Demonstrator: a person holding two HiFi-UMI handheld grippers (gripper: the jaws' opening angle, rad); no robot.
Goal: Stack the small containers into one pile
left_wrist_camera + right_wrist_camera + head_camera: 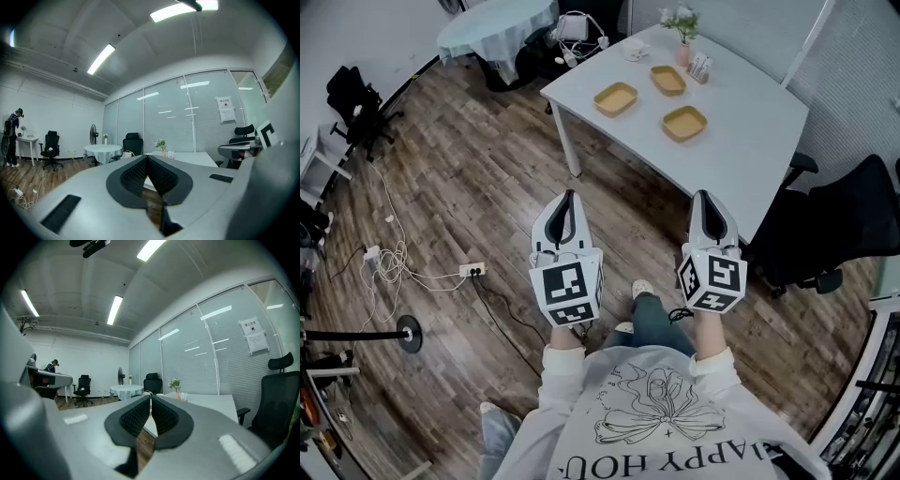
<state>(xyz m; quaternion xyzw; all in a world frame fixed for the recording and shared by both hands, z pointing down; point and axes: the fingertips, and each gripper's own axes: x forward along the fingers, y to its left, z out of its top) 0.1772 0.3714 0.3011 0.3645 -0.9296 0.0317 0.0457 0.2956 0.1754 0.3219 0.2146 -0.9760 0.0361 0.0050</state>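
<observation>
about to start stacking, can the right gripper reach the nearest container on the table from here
Probably not yet: the right gripper hangs over the floor, short of the table, and its jaws are shut. Nothing blocks the nearest container; a step forward should do.

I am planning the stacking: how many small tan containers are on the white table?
3, all apart on the white table: left container by the left edge, back container near the flower vase, front container nearest the person. None seems hidden.
</observation>
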